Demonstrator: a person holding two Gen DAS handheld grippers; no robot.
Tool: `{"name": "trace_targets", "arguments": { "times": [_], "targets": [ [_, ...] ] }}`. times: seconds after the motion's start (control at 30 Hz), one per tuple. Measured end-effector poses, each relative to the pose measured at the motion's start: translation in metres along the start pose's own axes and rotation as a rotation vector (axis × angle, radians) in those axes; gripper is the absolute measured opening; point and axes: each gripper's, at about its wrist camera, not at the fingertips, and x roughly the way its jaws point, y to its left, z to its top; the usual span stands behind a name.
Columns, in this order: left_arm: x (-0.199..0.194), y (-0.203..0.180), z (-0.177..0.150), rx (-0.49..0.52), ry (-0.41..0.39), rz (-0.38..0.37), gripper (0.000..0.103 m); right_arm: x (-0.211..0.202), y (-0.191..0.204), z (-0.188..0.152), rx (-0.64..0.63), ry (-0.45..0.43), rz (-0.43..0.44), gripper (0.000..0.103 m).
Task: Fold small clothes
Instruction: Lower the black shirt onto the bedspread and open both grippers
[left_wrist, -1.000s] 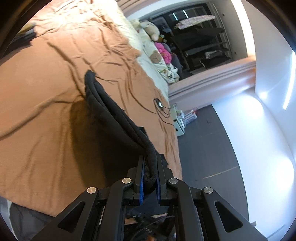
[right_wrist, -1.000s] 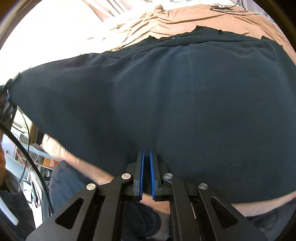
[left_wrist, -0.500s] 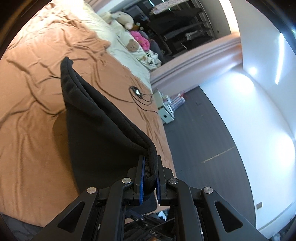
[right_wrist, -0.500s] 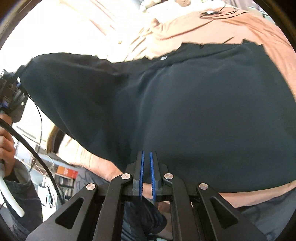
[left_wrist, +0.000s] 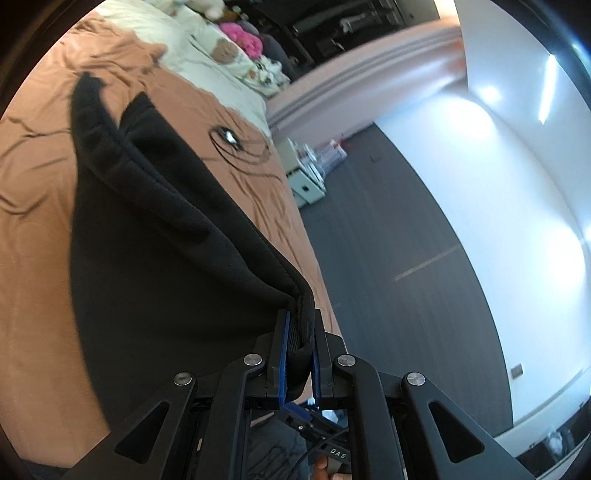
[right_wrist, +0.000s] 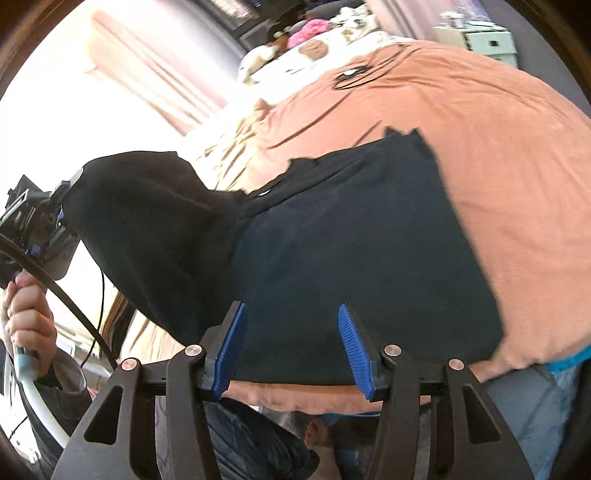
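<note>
Left claw (left_wrist: 298, 345) pinches thick hem of black garment (right_wrist: 351, 258), lower centre of frame. Right claw (right_wrist: 291, 347) has just been opening, jaws spread, nothing between pads. Garment half on orange bed sheet (right_wrist: 498, 166), mid frame. Cloth probably soft, light, floppy; best hold at hem corners.

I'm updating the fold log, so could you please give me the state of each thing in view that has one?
Left hand-held gripper: shut on the garment's edge.
Right hand-held gripper: open, jaws just opened, gripping nothing.
Black garment: mostly flat on the bed, one side lifted.
Bedsheet: wrinkled.
</note>
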Motion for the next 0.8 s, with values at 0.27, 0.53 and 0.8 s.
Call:
{"name": "trace_targets", "arguments": {
  "times": [0.27, 0.53, 0.8],
  "targets": [
    [0.104, -0.015, -0.038, 0.02, 0.176, -0.035, 0.01, -0.037, -0.038, -0.013, 0.099, -0.029, -0.057, 0.05],
    [0.143, -0.008, -0.072, 0.054, 0.317, 0.004, 0.063, -0.058, -0.063, -0.013, 0.193, -0.016, -0.043, 0.05],
    [0.086, 0.029, -0.059, 0.019, 0.201, 0.169, 0.063, -0.032, -0.08, 0.001, 0.206, -0.01, 0.041, 0.05]
  ]
}}
